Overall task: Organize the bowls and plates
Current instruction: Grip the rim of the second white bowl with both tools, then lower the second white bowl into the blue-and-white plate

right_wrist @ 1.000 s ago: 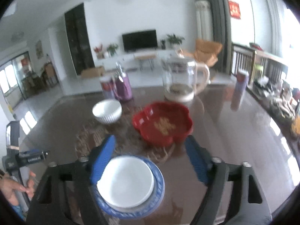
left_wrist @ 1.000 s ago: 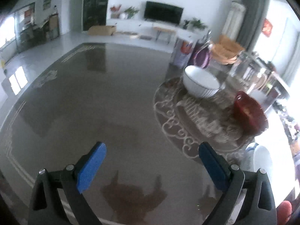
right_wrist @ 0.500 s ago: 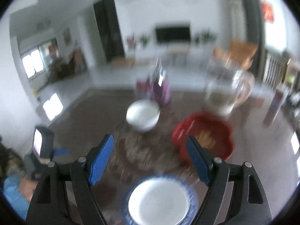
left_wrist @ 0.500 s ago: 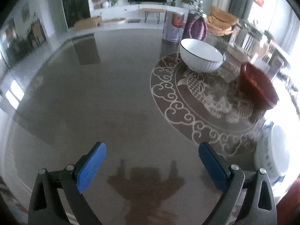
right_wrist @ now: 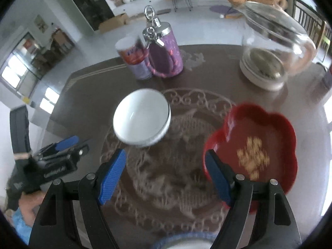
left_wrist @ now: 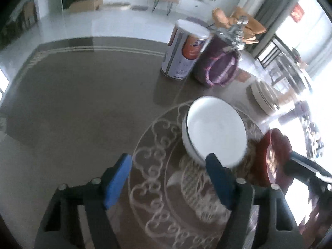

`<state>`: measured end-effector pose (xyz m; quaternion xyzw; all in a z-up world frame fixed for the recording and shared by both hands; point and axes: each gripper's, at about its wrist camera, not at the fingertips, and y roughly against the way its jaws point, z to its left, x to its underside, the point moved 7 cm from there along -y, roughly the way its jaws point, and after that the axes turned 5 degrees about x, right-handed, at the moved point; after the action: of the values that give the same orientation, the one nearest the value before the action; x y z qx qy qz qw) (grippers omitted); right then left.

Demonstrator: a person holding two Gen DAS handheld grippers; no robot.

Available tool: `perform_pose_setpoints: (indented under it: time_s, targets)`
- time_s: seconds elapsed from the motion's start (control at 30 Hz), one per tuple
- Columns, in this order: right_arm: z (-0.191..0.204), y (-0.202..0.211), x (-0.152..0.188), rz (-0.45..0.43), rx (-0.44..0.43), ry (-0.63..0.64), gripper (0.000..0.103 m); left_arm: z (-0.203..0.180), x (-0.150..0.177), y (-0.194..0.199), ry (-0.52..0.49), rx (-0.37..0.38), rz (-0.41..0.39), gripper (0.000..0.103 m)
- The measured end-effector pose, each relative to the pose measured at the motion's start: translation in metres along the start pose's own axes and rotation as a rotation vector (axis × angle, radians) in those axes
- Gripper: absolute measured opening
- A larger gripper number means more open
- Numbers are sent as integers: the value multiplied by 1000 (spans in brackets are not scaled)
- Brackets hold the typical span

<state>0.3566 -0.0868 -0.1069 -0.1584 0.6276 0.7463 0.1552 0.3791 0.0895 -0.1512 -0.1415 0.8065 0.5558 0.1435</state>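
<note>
The white bowl [right_wrist: 142,117] stands upright on the dark table [right_wrist: 87,95], on the edge of a round scroll-patterned inlay [right_wrist: 172,166] at about the ten o'clock side of that circle. In the left wrist view the same bowl [left_wrist: 214,130] sits at about one o'clock from the left gripper [left_wrist: 169,179], whose right blue pad overlaps the bowl's near rim in the picture; whether it touches cannot be told. That gripper's jaws are closing, with only the inlay showing between them.

The red flower-shaped dish [right_wrist: 252,149], holding some tan crumbs, lies at three o'clock from the bowl, a gap between them. The right gripper [right_wrist: 166,173] hangs over the inlay with its jaws spread wide and nothing between them; its right pad overlaps the dish's near rim in the picture. At the six o'clock edge of the right wrist view a blue-rimmed plate [right_wrist: 182,241] just shows.

Beyond the bowl, at twelve o'clock, a white and red can [right_wrist: 133,59] and a purple flask [right_wrist: 164,54] stand touching side by side. A glass kettle [right_wrist: 274,51] on its pale base stands at two o'clock. The left gripper [right_wrist: 62,145] appears at eight o'clock, well apart from the bowl.
</note>
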Motion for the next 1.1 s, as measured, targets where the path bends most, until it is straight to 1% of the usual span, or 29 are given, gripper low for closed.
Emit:
perform_pose_setpoints:
  time_s: [0.03, 0.17, 0.23, 0.3, 0.37, 0.4, 0.43, 0.5, 0.57, 0.63, 0.67, 0.73, 0.83, 0.9, 0.93, 1.1]
  targets:
    - [0, -6, -6, 8, 10, -7, 80, 1, -3, -4, 3, -5, 3, 65]
    - [-5, -34, -15, 47, 16, -49, 80, -5, -11, -30, -34, -52, 47, 60]
    - [-8, -44, -16, 59, 3, -85, 80, -9, -12, -36, -47, -48, 63, 51]
    - [-8, -57, -17, 73, -6, -120, 80, -14, -11, -43, -57, -43, 70, 47]
    - [-7, -71, -16, 91, -9, -136, 75, -16, -11, -46, -61, -51, 71, 42]
    - [-6, -76, -16, 98, -10, -138, 65, -16, -11, -49, -59, -51, 73, 39]
    - [-5, -83, -14, 112, -9, -142, 46, -16, -11, -51, -55, -49, 75, 39]
    - [-6, -91, -11, 127, -14, -163, 25, -14, -12, -51, -44, -44, 76, 37]
    - [-7, -94, -11, 118, -25, -182, 23, -14, -12, -48, -45, -36, 72, 32]
    - [-3, -96, -12, 114, -54, -183, 14, -20, -12, -49, -61, -22, 73, 17]
    - [-2, -96, -12, 112, -50, -176, 14, -25, -12, -52, -74, -17, 76, 14]
    - [0, -94, -10, 115, -58, -161, 14, -28, -9, -51, -88, -42, 78, 13]
    - [-1, -87, -3, 118, -75, -164, 15, -29, -1, -48, -67, -15, 97, 13]
    - [0, -78, 3, 115, -86, -151, 15, -29, 6, -35, -62, 9, 93, 13]
    - [0, -73, 7, 115, -92, -143, 15, -31, 7, -32, -64, 14, 89, 13]
    - [3, -36, 29, 98, -145, -125, 15, -50, 30, 14, -99, 30, 41, 13]
